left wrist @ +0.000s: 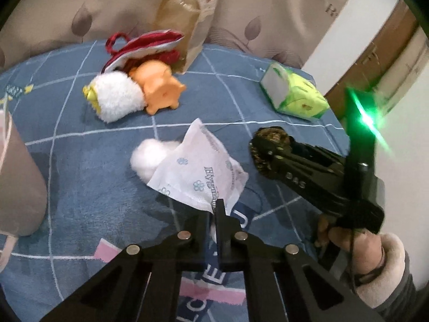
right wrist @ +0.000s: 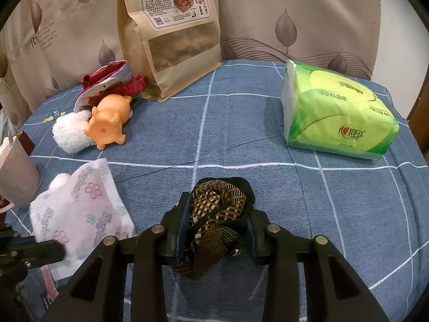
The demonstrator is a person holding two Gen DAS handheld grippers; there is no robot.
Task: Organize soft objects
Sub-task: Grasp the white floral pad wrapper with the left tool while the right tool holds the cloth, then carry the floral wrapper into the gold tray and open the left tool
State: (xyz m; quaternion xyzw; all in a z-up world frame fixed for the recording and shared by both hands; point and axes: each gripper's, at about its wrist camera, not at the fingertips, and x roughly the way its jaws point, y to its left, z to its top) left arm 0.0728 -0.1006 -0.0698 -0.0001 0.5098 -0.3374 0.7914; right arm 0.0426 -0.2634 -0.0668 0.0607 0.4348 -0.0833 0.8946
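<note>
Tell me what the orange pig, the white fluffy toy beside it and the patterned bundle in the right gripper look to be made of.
Orange pig: probably soft rubber or vinyl; smooth, matte, moulded legs.
White fluffy toy: plush with curly, fleece-like pile; surface looks woolly.
Patterned bundle: woven or knitted fabric, dark with a gold check, crumpled into folds between the pads of the right gripper; the exact fibre cannot be told.

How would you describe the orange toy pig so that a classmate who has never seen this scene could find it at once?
Start at the tall brown paper snack bag standing at the back of the blue checked bedspread. In front of it, to the left, lies a small cluster of soft things. The orange toy pig is the smooth one there, between the fluffy white plush and the red cloth.
</note>
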